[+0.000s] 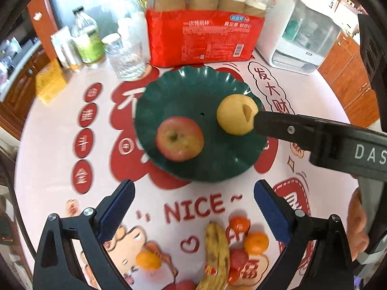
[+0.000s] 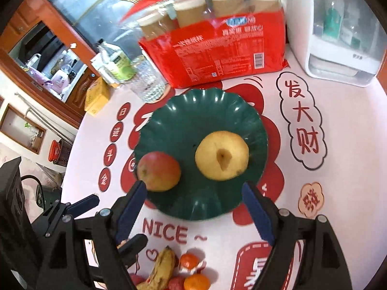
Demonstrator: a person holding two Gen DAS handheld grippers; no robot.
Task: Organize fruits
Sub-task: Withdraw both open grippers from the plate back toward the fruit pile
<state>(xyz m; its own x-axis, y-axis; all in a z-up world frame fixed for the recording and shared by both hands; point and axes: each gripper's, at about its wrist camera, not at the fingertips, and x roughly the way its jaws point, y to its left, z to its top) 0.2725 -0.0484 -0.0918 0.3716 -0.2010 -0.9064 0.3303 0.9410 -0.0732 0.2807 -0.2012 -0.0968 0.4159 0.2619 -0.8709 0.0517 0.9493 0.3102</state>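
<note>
Apple and pear sit on the plate. Both grippers, left and right, hang wide apart, empty. Banana and oranges wait near.

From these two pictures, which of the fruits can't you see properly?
- Banana, left wrist view: its lower end runs off the bottom edge.
- Red fruits, right wrist view: cut by the bottom edge, kind unclear.
- Yellow fruit, left wrist view: its right side is covered by the right gripper's finger.

Brown wooden cabinets surround the table, dark window behind.
</note>
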